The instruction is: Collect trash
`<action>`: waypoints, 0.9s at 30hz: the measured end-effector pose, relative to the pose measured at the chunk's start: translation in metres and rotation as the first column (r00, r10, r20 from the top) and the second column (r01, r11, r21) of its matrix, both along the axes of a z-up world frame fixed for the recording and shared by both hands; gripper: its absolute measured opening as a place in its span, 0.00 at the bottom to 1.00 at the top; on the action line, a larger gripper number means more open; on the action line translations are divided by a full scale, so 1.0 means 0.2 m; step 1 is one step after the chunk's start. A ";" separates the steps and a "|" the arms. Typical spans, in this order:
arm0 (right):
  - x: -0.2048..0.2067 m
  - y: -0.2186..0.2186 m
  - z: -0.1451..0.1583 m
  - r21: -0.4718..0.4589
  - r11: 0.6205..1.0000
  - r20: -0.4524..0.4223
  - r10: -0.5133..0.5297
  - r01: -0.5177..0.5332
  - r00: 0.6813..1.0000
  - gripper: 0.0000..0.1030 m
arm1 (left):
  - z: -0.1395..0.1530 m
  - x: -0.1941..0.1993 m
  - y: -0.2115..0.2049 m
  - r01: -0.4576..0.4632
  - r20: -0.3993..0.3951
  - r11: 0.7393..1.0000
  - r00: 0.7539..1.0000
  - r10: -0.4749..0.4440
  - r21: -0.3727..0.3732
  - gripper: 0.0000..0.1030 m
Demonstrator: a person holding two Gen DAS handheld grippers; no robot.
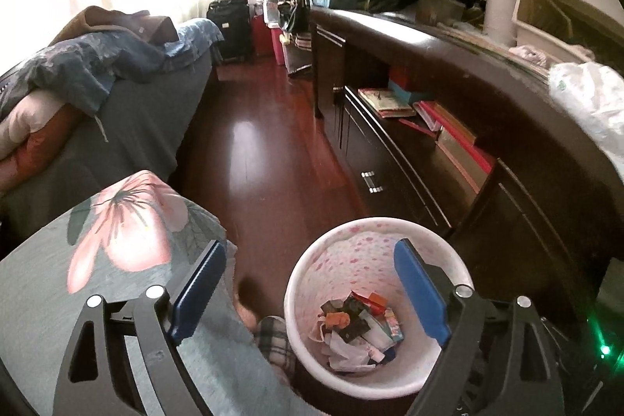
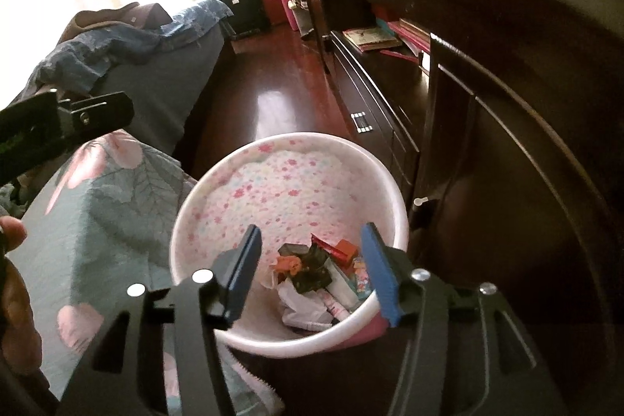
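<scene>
Both tools wide open & empty: right gripper [image 2: 310, 271] directly over pink floral bin [image 2: 218, 182] w/ wrappers [image 2: 319, 271] at bottom, left gripper [image 1: 308, 291] near its left rim; prob. drop step, so keep centred over bin mouth, clear of cabinet [image 2: 507, 143] on right.

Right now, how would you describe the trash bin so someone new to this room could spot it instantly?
Find the long dark cabinet along the red wood floor. At its foot stands a round white bin, under the open right gripper. Its pink flower-speckled lining and the wrappers inside set it apart.
</scene>
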State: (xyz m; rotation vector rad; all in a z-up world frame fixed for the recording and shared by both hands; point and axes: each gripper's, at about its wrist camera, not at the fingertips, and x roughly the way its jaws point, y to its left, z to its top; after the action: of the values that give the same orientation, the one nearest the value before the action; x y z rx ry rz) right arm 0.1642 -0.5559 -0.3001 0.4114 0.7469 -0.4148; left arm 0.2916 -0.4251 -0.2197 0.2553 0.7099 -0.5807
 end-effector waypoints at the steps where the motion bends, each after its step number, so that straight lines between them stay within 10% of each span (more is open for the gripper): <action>1: -0.02 0.02 0.02 -0.005 1.000 0.004 0.000 0.000 1.000 0.60 | 0.02 -0.02 0.03 0.001 0.004 1.000 1.000 -0.001 -0.005 0.86; 27: -0.23 0.96 0.53 -0.149 0.945 0.164 0.313 -0.290 0.936 0.91 | 0.35 -0.46 1.23 -0.328 0.087 0.934 0.936 0.341 -0.139 0.96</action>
State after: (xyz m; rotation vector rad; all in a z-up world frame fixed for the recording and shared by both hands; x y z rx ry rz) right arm 0.1174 -0.3639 -0.1948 0.2098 0.5869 -0.1283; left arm 0.2000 -0.1782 -0.1496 0.0474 0.5913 -0.2794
